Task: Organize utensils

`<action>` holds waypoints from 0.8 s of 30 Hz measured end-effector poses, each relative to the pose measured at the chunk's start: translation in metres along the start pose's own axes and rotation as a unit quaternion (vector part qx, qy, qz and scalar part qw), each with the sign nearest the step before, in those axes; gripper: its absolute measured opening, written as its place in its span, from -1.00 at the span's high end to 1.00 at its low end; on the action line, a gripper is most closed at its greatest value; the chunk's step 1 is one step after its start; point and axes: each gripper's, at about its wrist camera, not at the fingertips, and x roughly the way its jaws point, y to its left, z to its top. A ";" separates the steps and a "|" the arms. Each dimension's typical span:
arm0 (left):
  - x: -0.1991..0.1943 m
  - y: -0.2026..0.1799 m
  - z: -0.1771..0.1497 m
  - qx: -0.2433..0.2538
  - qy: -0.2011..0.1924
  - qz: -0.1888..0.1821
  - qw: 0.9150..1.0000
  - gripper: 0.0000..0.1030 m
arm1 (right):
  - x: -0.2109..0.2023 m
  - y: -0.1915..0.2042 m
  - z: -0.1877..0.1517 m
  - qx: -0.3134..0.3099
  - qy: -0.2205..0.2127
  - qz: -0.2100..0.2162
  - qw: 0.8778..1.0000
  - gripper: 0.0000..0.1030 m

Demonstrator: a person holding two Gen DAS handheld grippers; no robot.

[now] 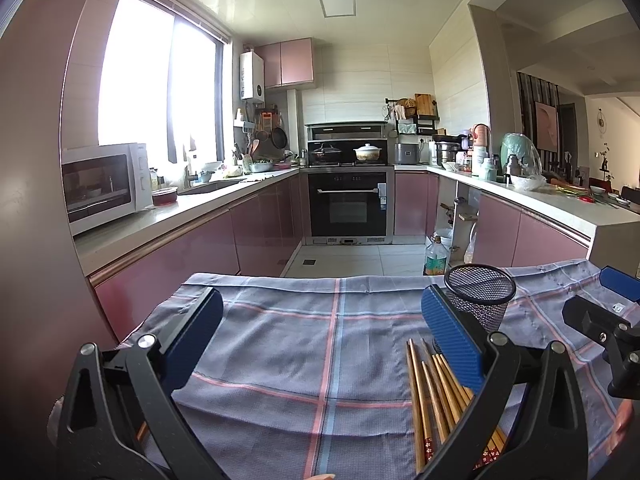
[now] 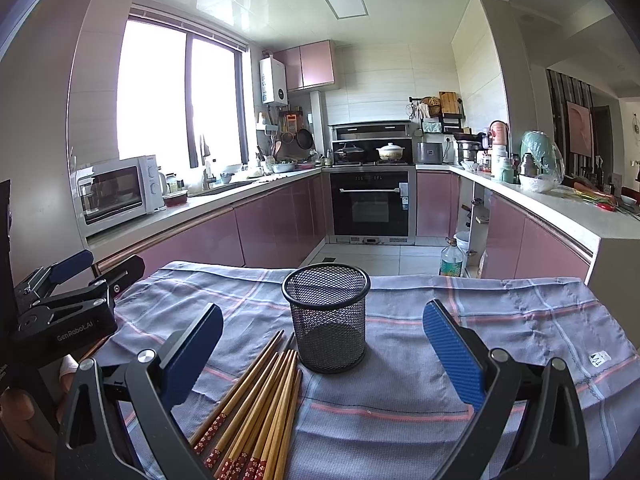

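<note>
Both grippers wide open, holding nothing.
My left gripper (image 1: 320,344) and right gripper (image 2: 324,344) hover over the chopsticks (image 2: 256,412) beside the mesh cup (image 2: 327,316).

Black wire-mesh cup (image 2: 327,316), wooden chopsticks (image 2: 256,408), woven checked cloth (image 2: 400,412), glossy pink cabinets (image 2: 200,240)

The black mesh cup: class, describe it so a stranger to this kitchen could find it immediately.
On the checked cloth stands the black mesh cup, upright and empty. Beside it lie wooden chopsticks; it alone is round, see-through wire.
</note>
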 end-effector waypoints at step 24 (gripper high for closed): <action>0.009 -0.001 -0.007 0.001 0.014 -0.010 1.000 -0.90 | 0.007 -0.001 -0.004 0.013 -0.004 0.019 1.000 -0.88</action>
